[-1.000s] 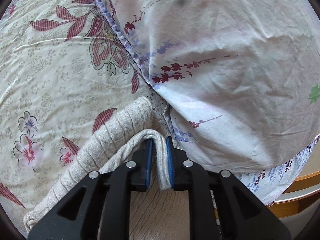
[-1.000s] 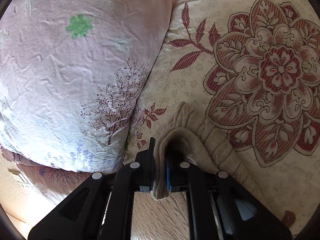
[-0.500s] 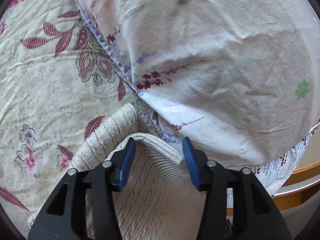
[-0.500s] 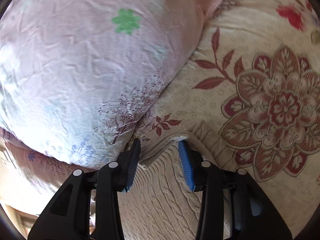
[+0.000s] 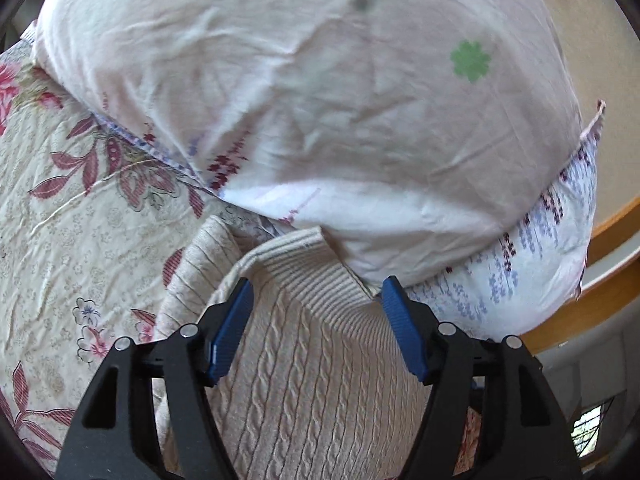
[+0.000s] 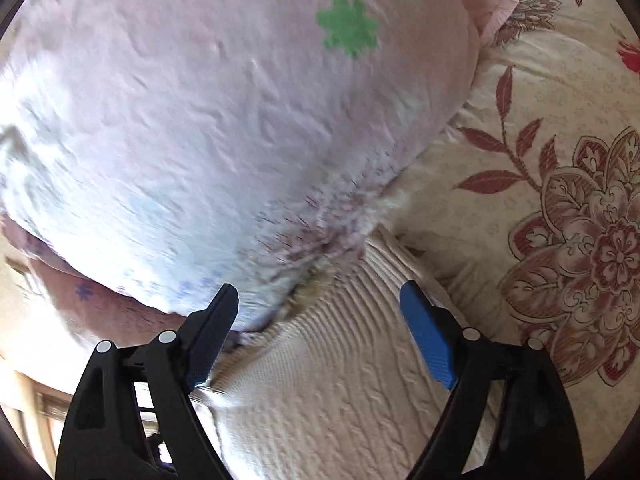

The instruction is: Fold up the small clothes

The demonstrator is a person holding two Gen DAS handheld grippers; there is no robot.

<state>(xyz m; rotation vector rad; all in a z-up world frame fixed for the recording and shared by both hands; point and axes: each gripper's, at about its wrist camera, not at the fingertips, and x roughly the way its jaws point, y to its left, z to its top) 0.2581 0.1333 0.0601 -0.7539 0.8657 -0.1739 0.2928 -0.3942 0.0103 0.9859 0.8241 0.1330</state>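
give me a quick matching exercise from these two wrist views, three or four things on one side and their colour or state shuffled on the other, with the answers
Things:
1. knit sweater
2. pillow
3. bedspread
4. left gripper

Colour or state:
A. open, blue pads apart over the ribbed hem
B. cream with dark red flowers
C. beige cable knit, lying flat
D. pale, with one green flower

Pairs: 1-C, 2-D, 3-B, 4-A
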